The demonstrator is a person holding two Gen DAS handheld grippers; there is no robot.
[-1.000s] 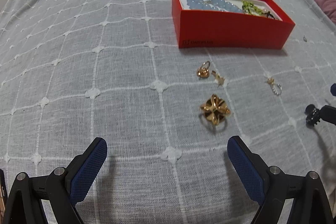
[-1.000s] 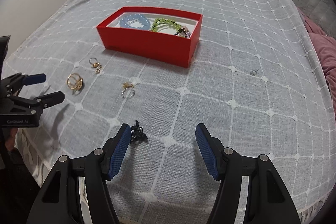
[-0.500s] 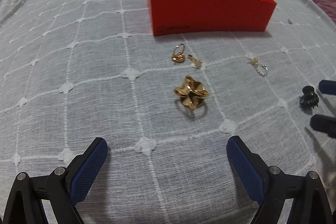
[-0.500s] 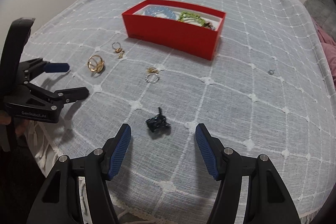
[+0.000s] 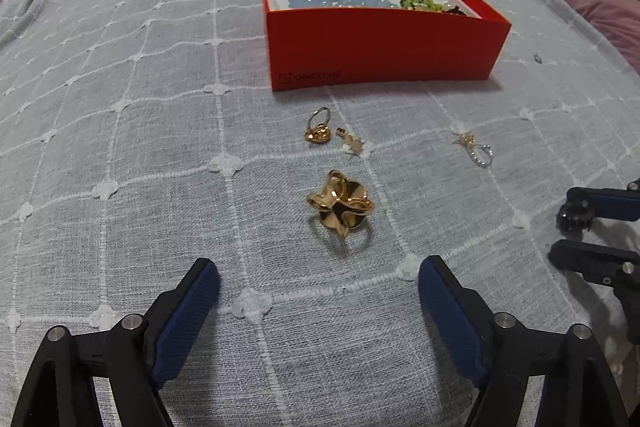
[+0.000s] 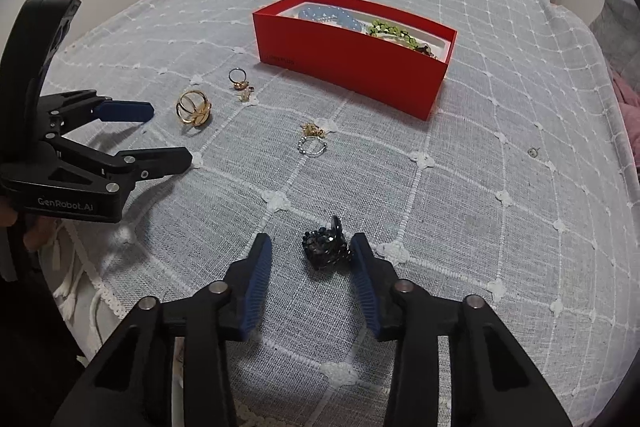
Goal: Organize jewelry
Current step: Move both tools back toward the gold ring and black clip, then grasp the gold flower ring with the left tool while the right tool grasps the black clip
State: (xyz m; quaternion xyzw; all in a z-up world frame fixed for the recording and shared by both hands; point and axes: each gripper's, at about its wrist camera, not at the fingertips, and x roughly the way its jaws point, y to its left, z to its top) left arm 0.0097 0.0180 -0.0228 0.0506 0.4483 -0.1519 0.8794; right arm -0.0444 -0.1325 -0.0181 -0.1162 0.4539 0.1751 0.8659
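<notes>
Right fingers (image 6: 310,267): partly closed around the black ring (image 6: 326,247), one pad on each side; the right pad looks to touch it, the left shows a gap, so not yet a firm hold.
Black ring: low centre of the right wrist view, on the bed (image 6: 500,131), directly between the pads; a dark beaded cluster with its band tilted up at the back, no clear long axis.
Key relation: the ring lies straight ahead in the fingers' gap, so the right hand is far nearer; closing alone should take it.
Left fingers (image 5: 320,291): wide, holding nothing, hovering low over the bed.
Gold ring (image 5: 340,205): just ahead of the left fingers, centre frame; a shiny folded flower form, band underneath.
Small pieces: gold charm (image 5: 318,131) and a pearl loop (image 5: 478,149) further out.
Box (image 5: 384,47): red, upper centre, well beyond, already holding blue and green beads.
</notes>
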